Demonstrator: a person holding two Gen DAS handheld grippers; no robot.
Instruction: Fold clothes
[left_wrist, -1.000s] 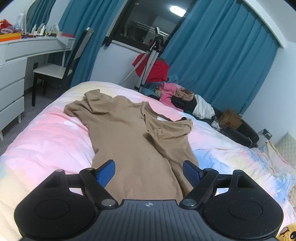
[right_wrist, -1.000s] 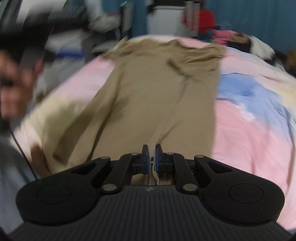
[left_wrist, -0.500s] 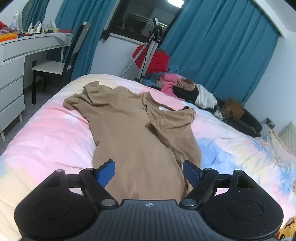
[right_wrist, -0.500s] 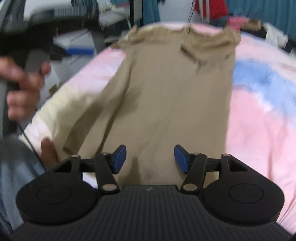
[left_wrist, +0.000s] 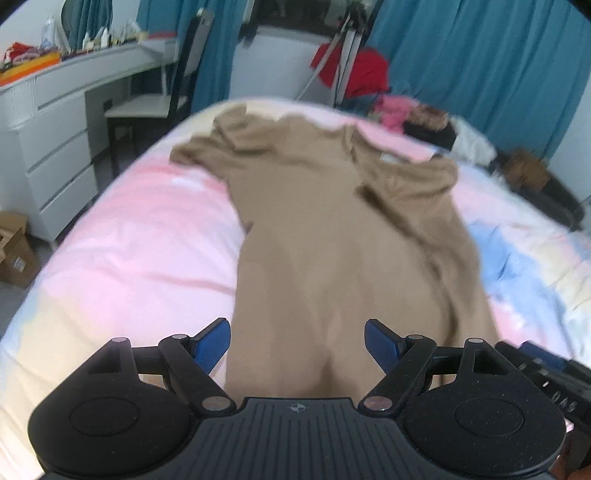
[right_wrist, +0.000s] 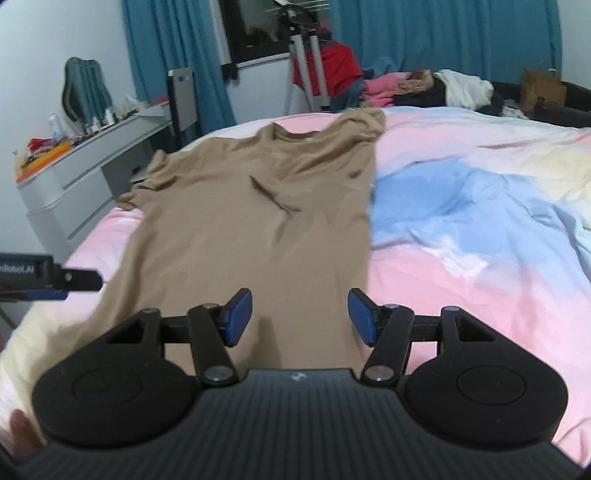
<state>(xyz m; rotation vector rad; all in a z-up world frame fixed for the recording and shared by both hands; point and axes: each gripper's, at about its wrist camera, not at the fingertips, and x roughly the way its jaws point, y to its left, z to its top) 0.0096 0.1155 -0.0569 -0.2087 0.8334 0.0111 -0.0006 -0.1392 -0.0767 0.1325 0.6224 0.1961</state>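
Tan cotton, a T-shirt (right_wrist: 258, 221) lies spread lengthwise on the pastel pink-and-blue bed cover (right_wrist: 461, 206), collar toward the far end, one sleeve folded over the body. We hold our left gripper (left_wrist: 297, 345) and right gripper (right_wrist: 300, 315) above its near hem, fingers (right_wrist: 238, 317) spread apart, nothing between them. Beyond the bed stand teal curtains (left_wrist: 480, 62), a white dresser (left_wrist: 48, 147) and a heap of clothes (right_wrist: 424, 88).
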